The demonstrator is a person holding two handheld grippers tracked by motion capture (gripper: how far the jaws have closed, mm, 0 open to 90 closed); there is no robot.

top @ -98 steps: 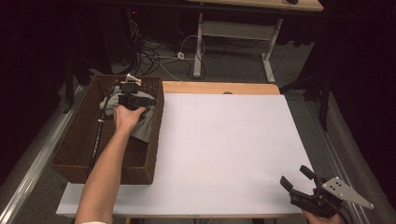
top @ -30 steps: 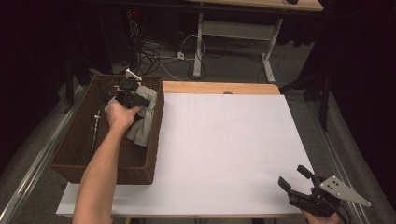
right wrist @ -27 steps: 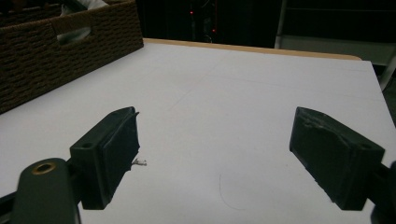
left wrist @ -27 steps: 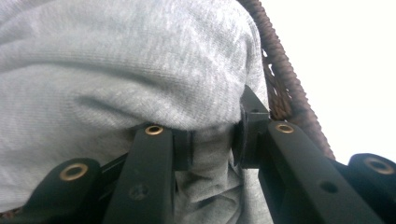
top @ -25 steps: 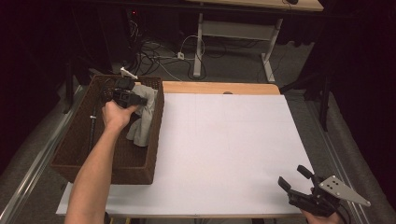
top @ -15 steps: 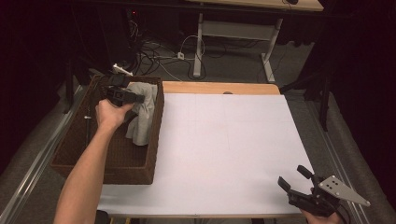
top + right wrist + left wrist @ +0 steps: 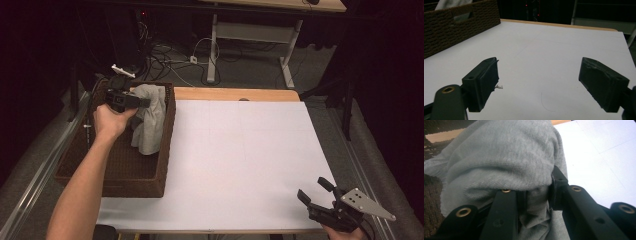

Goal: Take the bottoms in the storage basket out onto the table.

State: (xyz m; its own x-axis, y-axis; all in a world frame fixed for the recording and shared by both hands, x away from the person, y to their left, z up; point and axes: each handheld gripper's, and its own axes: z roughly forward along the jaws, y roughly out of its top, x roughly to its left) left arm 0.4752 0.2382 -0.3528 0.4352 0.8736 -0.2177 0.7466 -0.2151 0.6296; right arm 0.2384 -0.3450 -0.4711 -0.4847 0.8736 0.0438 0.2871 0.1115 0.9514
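At the left of the high view a dark brown wicker basket (image 7: 162, 150) sits on the left edge of the white table (image 7: 250, 155), partly overhanging it. The left gripper (image 7: 142, 103) is held above the basket's far end, with the person's hand (image 7: 111, 121) wrapped round its body and the forearm running down to the bottom edge. Its jaws are pinching a grey towel (image 7: 149, 120), which hangs in a bunched fold from the jaws down into the basket, close against the basket's right wall. In the left gripper view the grey towel (image 7: 506, 162) bulges over and between the two black jaws, its terry weave plain to see, with the woven basket (image 7: 431, 205) behind it at the left and the white table (image 7: 604, 157) at the right.

Across the bare middle of the table, well apart from the basket, the right gripper (image 7: 312, 192) rests at the near right corner, its jaws spread wide and holding nothing. The right gripper view looks between the two parted black pads (image 7: 486, 80) over the white table (image 7: 549, 50) toward the basket (image 7: 456, 25) at the far left, where a pale bit of towel (image 7: 451, 3) shows above the rim.
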